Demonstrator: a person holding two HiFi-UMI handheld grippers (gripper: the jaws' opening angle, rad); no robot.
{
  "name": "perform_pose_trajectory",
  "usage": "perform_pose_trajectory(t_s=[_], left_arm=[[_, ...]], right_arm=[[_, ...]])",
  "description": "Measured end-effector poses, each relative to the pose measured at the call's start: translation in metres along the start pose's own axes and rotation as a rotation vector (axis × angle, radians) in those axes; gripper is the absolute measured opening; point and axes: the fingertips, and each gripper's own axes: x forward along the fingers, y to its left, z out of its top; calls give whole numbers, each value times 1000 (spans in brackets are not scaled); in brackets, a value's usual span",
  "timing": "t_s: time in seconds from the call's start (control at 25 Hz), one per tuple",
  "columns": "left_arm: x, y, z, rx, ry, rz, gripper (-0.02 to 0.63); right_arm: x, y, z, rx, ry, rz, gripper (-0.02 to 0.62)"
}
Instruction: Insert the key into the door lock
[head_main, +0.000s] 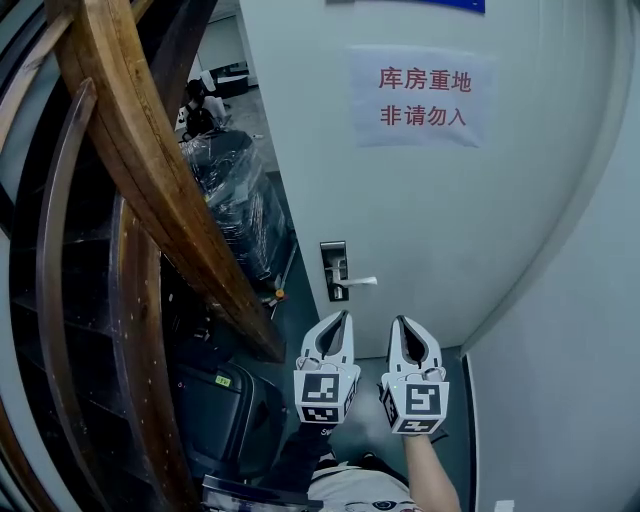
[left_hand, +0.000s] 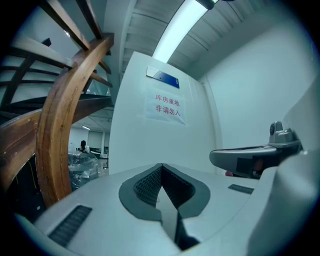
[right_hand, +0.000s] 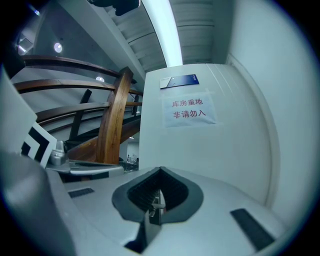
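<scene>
A white door with a paper sign stands ahead. Its dark lock plate and silver handle sit at the door's left edge. Both grippers are held level below the lock, a short way apart from the door. My right gripper is shut on a small metal key, which shows between the ribbed pads in the right gripper view. My left gripper is beside it on the left, its jaws closed tip to tip with nothing seen between them.
A curved wooden stair rail rises close on the left. Behind it are plastic-wrapped goods and a person far back. A black case lies low on the left. A pale wall closes the right side.
</scene>
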Motion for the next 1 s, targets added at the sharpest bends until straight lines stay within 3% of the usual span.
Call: perform_pose_trajectory(t_s=[1.0], left_arm=[[-5, -2, -8, -5, 20, -2, 2]], right_arm=[[-1, 7, -9, 28, 16, 22, 5]])
